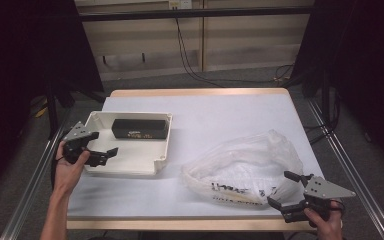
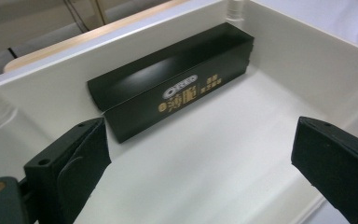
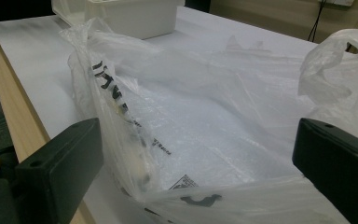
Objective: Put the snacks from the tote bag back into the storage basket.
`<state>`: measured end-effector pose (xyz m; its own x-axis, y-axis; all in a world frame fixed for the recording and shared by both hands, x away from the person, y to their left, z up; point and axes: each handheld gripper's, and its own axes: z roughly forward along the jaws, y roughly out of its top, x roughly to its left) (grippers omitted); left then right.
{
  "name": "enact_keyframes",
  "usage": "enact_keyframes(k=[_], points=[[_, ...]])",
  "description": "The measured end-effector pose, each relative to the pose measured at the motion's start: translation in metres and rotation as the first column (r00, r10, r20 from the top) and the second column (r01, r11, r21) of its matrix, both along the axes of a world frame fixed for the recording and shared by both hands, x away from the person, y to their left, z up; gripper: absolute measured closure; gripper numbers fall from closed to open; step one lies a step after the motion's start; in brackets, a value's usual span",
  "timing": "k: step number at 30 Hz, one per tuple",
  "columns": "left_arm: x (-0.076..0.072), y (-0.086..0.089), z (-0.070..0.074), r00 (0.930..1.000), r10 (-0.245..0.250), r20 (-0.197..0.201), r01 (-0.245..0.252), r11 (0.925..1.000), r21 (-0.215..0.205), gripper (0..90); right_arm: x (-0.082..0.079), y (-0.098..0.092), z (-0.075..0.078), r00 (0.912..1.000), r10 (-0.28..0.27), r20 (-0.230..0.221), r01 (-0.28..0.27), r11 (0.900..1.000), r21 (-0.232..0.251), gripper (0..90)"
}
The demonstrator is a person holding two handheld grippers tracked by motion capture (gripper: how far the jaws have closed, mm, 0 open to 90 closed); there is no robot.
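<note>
Left gripper (image 1: 96, 151) in my hand, jaws spread wide, nothing between them. Just ahead of it lies a long black box (image 2: 172, 86) with gold lettering, glossy, flat in the white tray (image 1: 161, 150) against the far wall, untouched by either jaw.

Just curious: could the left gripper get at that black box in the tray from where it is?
Probably yes. The left gripper has open jaws over the tray's near edge, with nothing between them and the black box.

Box (image 1: 140, 128) in tray (image 1: 161, 156) — bag (image 1: 245, 167) rightward
</note>
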<state>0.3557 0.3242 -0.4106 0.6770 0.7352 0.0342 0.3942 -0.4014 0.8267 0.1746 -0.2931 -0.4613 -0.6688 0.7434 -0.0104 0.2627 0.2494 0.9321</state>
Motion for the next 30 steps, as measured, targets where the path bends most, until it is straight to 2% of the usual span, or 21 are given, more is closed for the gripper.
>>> enact_keyframes(k=[4, 8, 9, 12, 14, 19, 20, 25, 26, 28, 30], points=[[-0.009, 0.013, -0.006, 0.9979, 0.063, 0.017, -0.063, 0.9979, 0.012, 4.0, -0.001, -0.001, 0.000, 0.9999, 0.005, -0.012, -0.005, 1.000, 0.004, 1.6], [-0.027, 0.017, -0.014, 0.9904, 0.135, 0.033, -0.134, 0.9909, -0.013, 4.0, -0.001, -0.001, 0.000, 1.0000, -0.007, 0.001, 0.007, 1.000, -0.001, 1.6], [-0.032, 0.016, -0.016, 0.9901, 0.138, 0.028, -0.137, 0.9903, -0.022, 3.9, -0.002, -0.001, 0.000, 0.9999, -0.010, 0.000, 0.010, 1.000, 0.000, 1.6], [-0.048, 0.008, -0.020, 0.9912, 0.128, 0.035, -0.128, 0.9918, -0.002, 3.6, -0.001, -0.002, 0.000, 0.9998, -0.018, -0.002, 0.018, 1.000, 0.002, 1.6], [-0.057, 0.003, -0.020, 0.9903, 0.133, 0.039, -0.132, 0.9910, -0.022, 3.6, -0.001, -0.002, 0.000, 0.9997, -0.026, -0.001, 0.026, 1.000, 0.003, 1.6], [-0.076, -0.016, -0.021, 0.9924, 0.114, 0.046, -0.112, 0.9930, -0.036, 3.4, -0.002, -0.003, 0.001, 0.9995, -0.031, -0.003, 0.031, 0.999, 0.008, 1.6], [-0.078, -0.018, -0.021, 0.9921, 0.114, 0.051, -0.113, 0.9931, -0.031, 3.2, -0.002, -0.004, 0.001, 0.9996, -0.030, -0.001, 0.030, 1.000, 0.006, 1.6], [-0.090, -0.038, -0.028, 0.9905, 0.131, 0.042, -0.128, 0.9899, -0.061, 3.0, -0.002, -0.005, 0.001, 0.9991, -0.043, 0.001, 0.043, 0.999, 0.009, 1.4], [-0.090, -0.044, -0.032, 0.9905, 0.134, 0.032, -0.132, 0.9895, -0.059, 2.9, -0.001, -0.005, 0.001, 0.9991, -0.043, 0.000, 0.043, 0.999, 0.007, 1.5], [-0.092, -0.053, -0.039, 0.9946, 0.103, 0.009, -0.103, 0.9939, -0.039, 3.2, -0.001, -0.004, 0.001, 0.9990, -0.045, -0.006, 0.045, 0.999, 0.005, 1.6], [-0.097, -0.062, -0.043, 0.9975, 0.071, -0.001, -0.071, 0.9960, -0.054, 3.3, -0.002, -0.004, 0.002, 0.9991, -0.042, 0.002, 0.042, 0.999, 0.008, 1.6]])
